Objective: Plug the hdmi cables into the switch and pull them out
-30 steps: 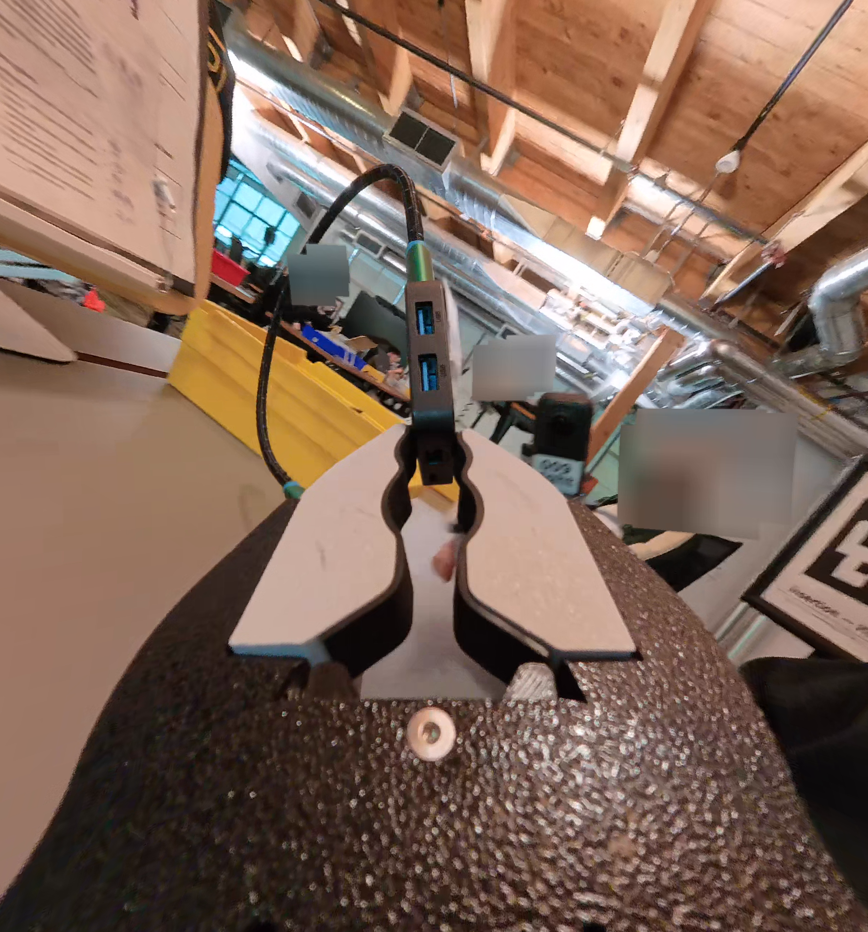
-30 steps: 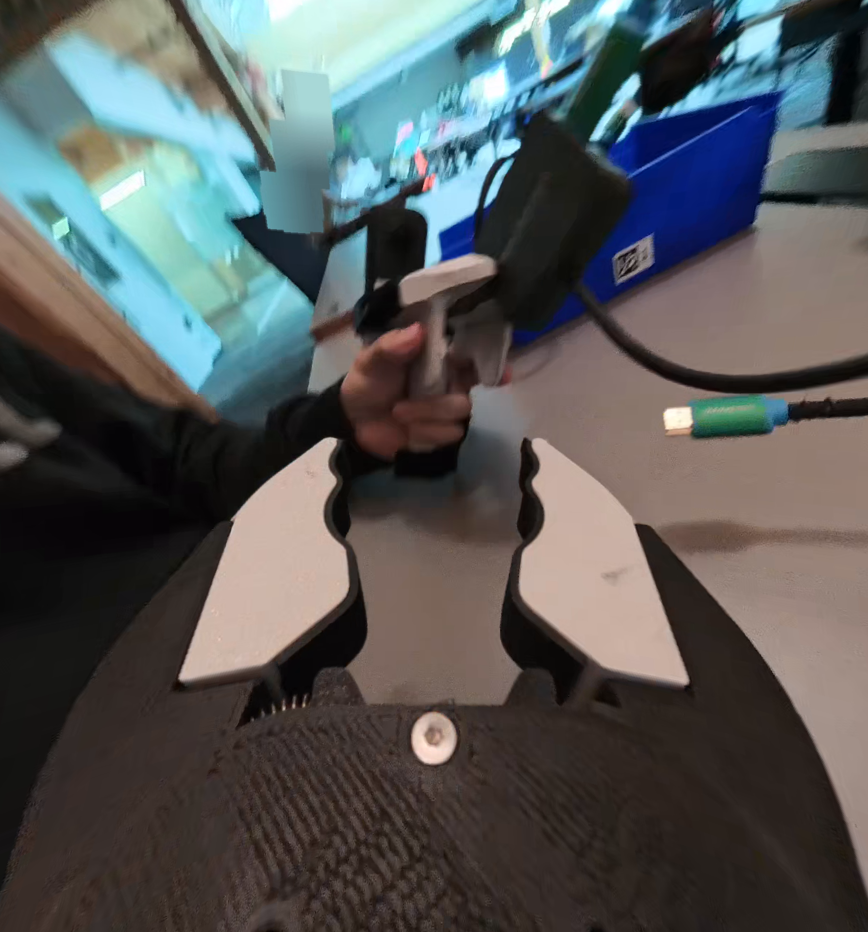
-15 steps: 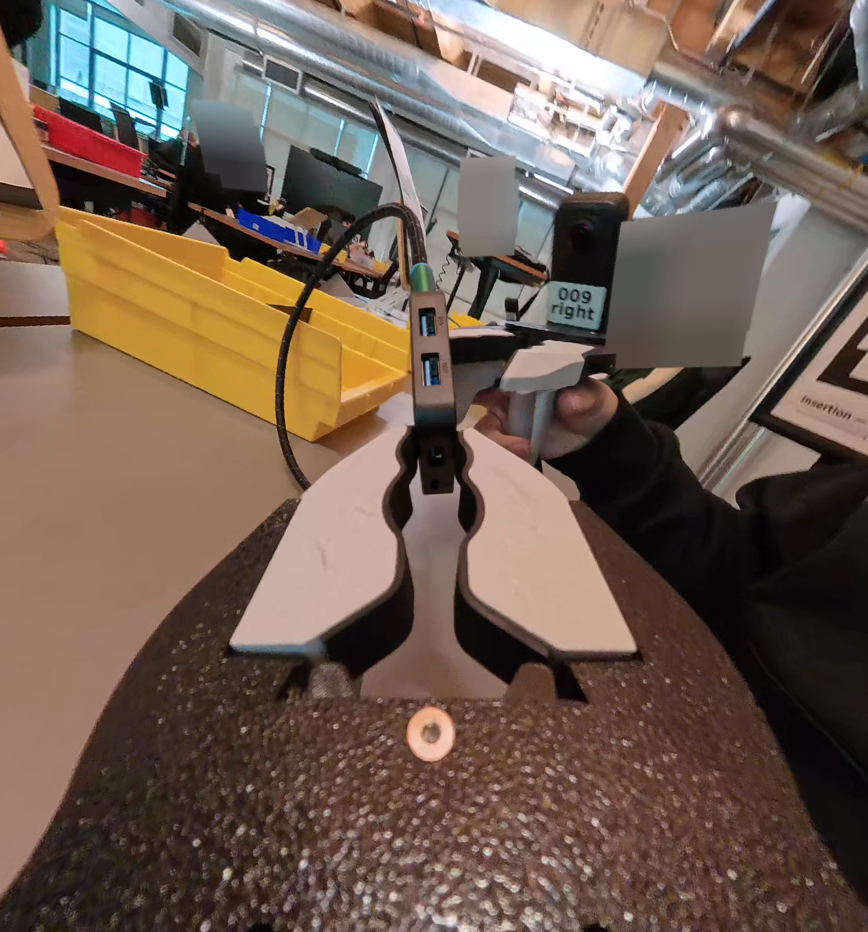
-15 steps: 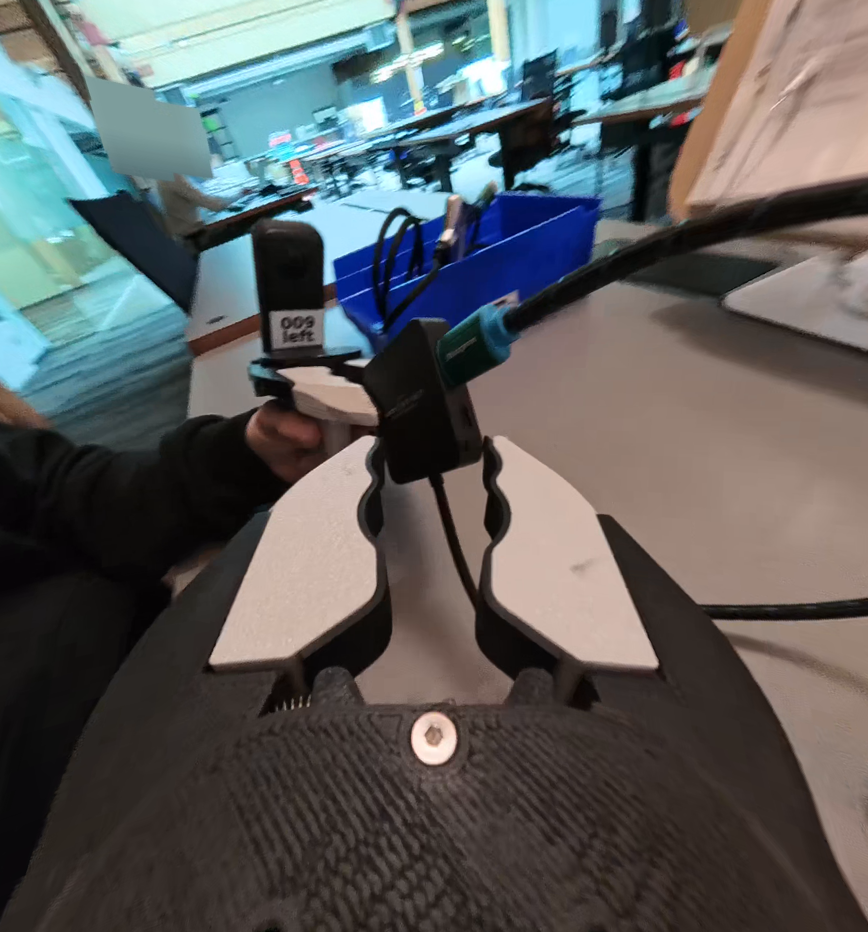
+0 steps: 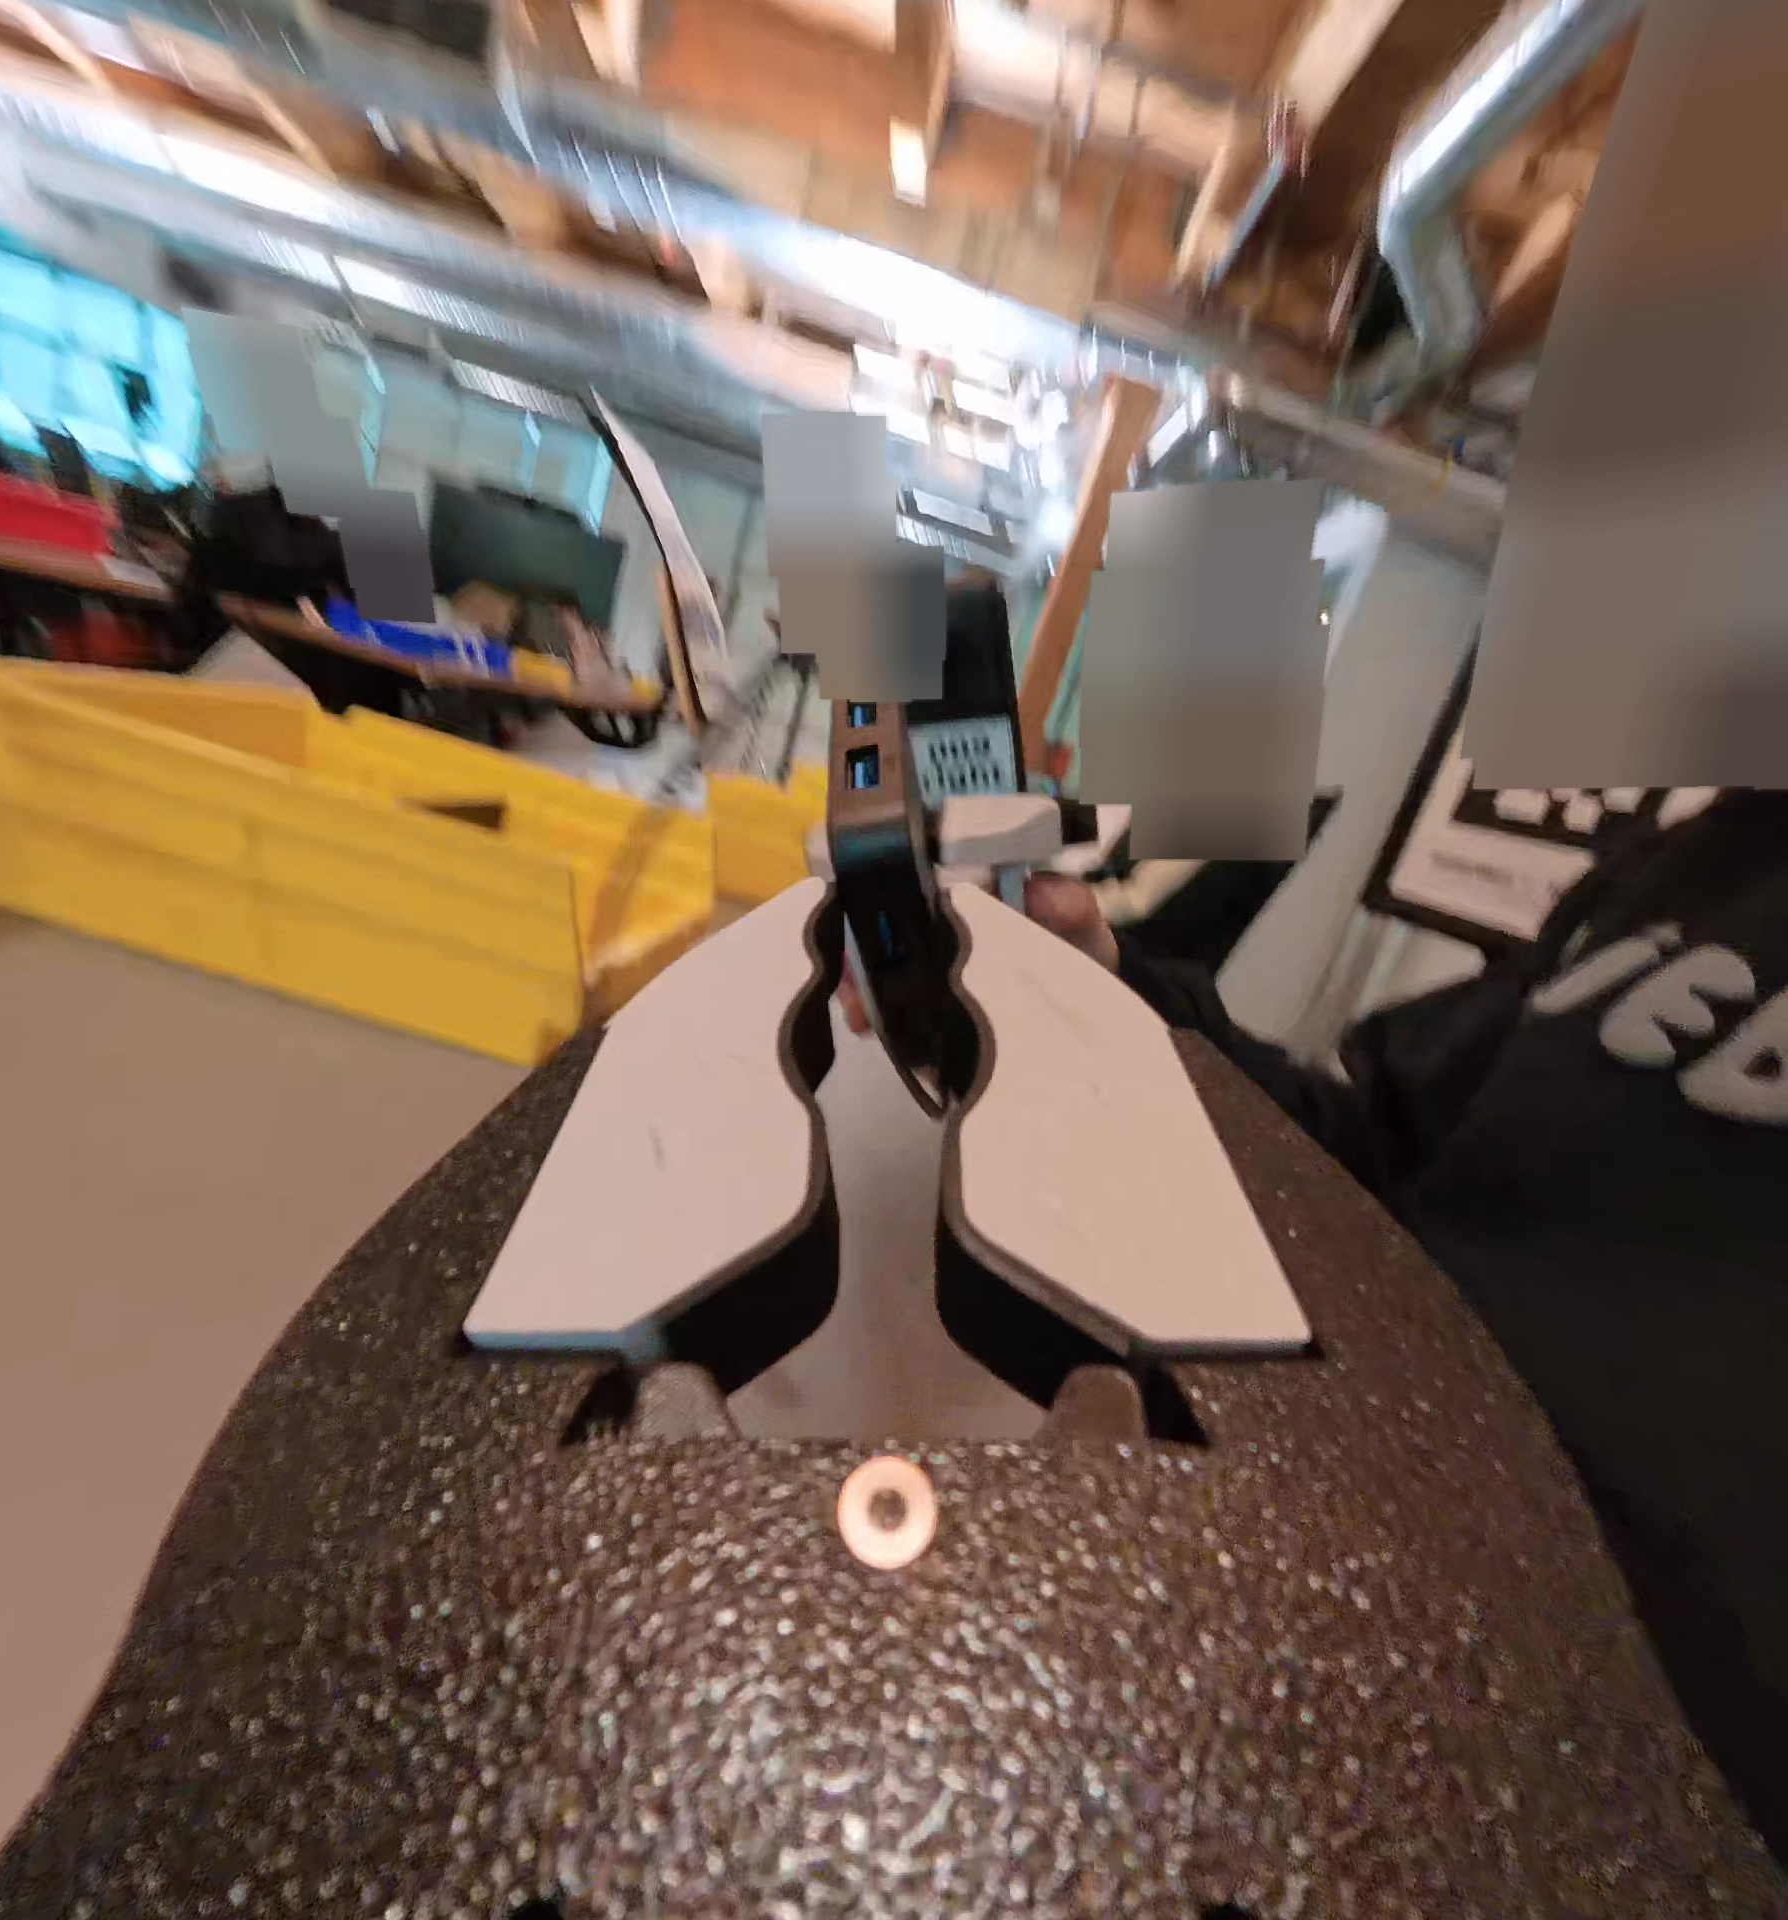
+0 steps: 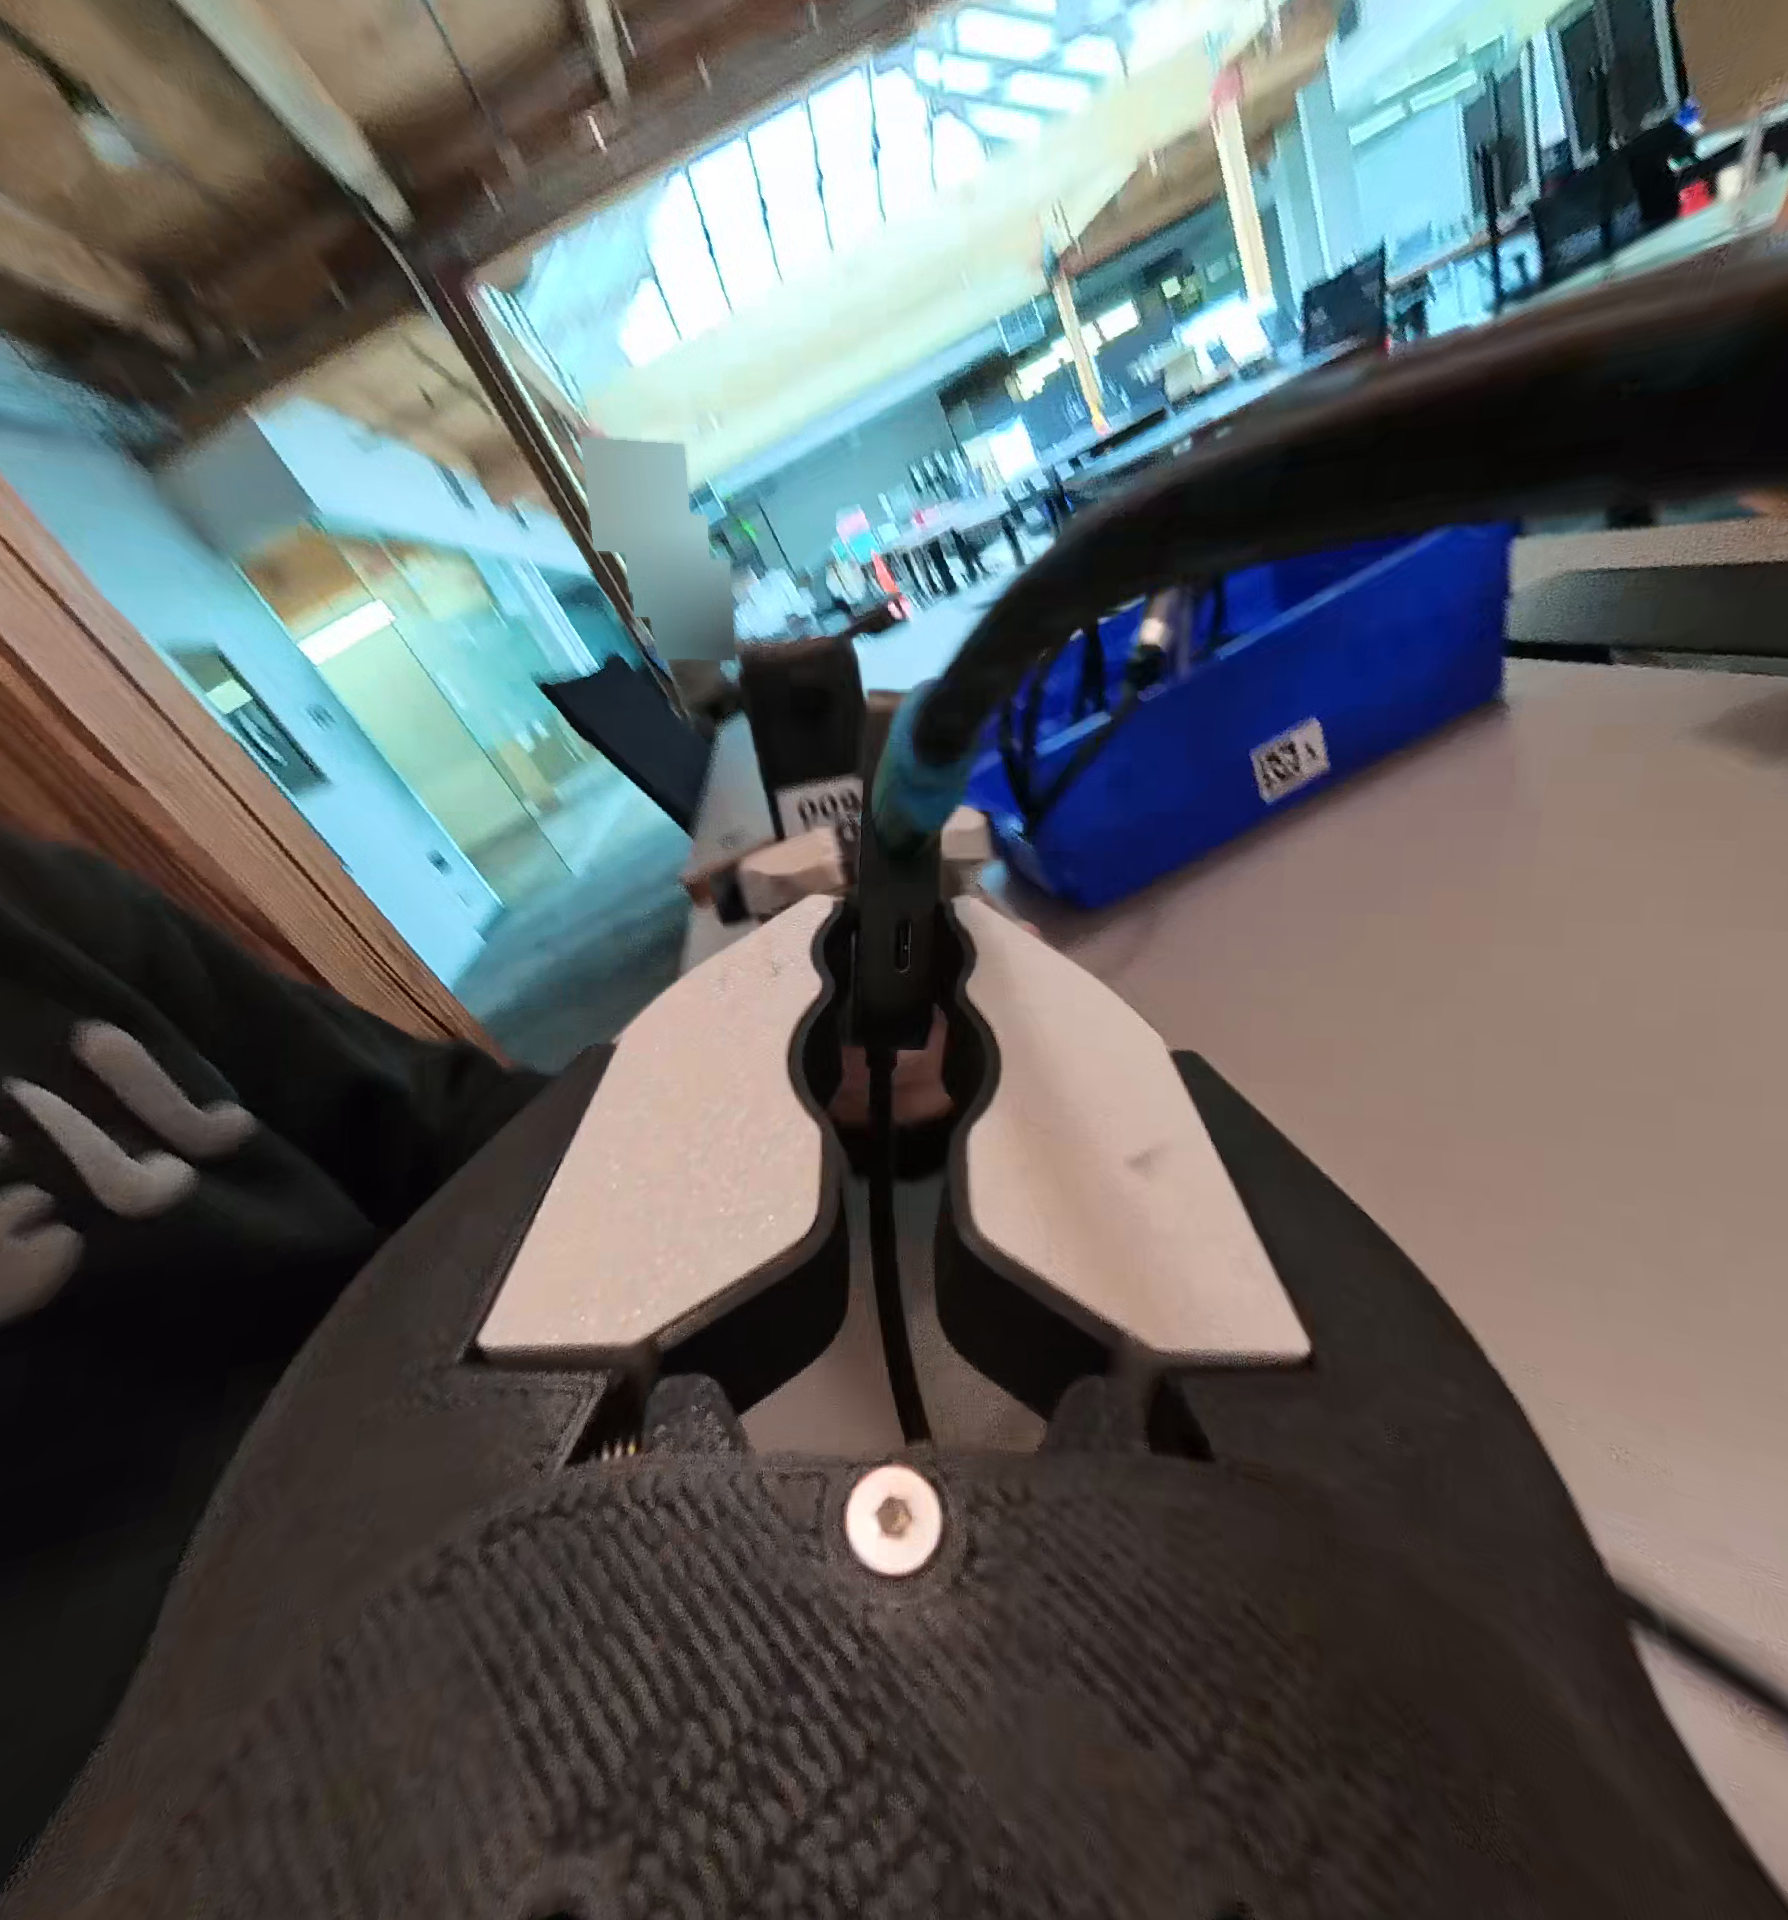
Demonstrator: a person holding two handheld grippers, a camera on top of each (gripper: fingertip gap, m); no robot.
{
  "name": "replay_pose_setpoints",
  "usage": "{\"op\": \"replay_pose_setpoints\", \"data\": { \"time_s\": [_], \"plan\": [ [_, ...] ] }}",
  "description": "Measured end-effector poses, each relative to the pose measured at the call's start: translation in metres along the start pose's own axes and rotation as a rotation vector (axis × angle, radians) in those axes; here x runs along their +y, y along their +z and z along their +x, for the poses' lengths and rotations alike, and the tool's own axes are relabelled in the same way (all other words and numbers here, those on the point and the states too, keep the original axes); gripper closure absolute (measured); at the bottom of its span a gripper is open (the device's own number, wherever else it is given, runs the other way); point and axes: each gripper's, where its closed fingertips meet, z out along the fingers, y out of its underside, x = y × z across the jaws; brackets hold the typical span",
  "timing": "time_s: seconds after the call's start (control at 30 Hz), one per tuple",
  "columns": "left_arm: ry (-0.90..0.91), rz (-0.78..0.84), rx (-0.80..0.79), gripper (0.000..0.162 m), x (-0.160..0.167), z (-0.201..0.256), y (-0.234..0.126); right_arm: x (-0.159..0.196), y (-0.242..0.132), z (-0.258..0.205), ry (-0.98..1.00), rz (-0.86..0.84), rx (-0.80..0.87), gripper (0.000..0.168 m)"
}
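Above the table (image 6: 1492, 1039), both tools (image 5: 885, 914) (image 6: 895, 930) clamp the black switch (image 6: 895, 956).

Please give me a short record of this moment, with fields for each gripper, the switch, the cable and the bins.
left gripper: fingers around the switch, grip unclear in the blur
right gripper: shut on the switch
switch: black, between both grippers
cable: black, its teal plug in the switch's top end
bins: yellow bin, blue bin
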Motion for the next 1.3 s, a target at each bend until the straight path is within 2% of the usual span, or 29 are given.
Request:
{"op": "replay_pose_setpoints", "data": {
  "time_s": [0.07,0.13,0.3,0.4,0.53,0.6,0.83,1.0,1.3],
  "plan": [
    [0.103,0.080,-0.056,0.141,-0.015,0.001,-0.003,-0.011,0.002,-0.003,0.085,0.092,0.005,0.153],
    [0.289,0.077,-0.131,0.122,-0.024,0.005,-0.007,-0.017,0.001,-0.004,0.194,0.141,-0.006,0.153],
    [0.779,-0.183,-0.241,0.088,-0.016,0.010,-0.009,-0.012,0.002,0.003,0.488,0.180,-0.088,0.154],
    [0.912,-0.282,-0.289,0.088,-0.009,0.004,-0.012,-0.002,0.008,0.005,0.592,0.166,-0.145,0.154],
    [0.905,-0.319,-0.286,0.087,0.000,0.000,-0.012,0.008,0.018,-0.001,0.608,0.128,-0.167,0.153],
    [0.903,-0.295,-0.269,0.093,-0.001,0.003,-0.010,0.009,0.020,-0.004,0.610,0.124,-0.182,0.153],
    [0.915,-0.253,-0.275,0.093,0.000,-0.001,-0.007,0.010,0.018,0.000,0.652,0.138,-0.181,0.154],
    [0.950,-0.287,-0.287,0.092,0.008,-0.008,-0.010,0.016,0.019,0.005,0.655,0.112,-0.151,0.153],
    [0.894,-0.295,-0.295,0.089,0.017,-0.012,-0.006,0.021,0.024,-0.001,0.619,0.078,-0.163,0.154]
  ]
}}
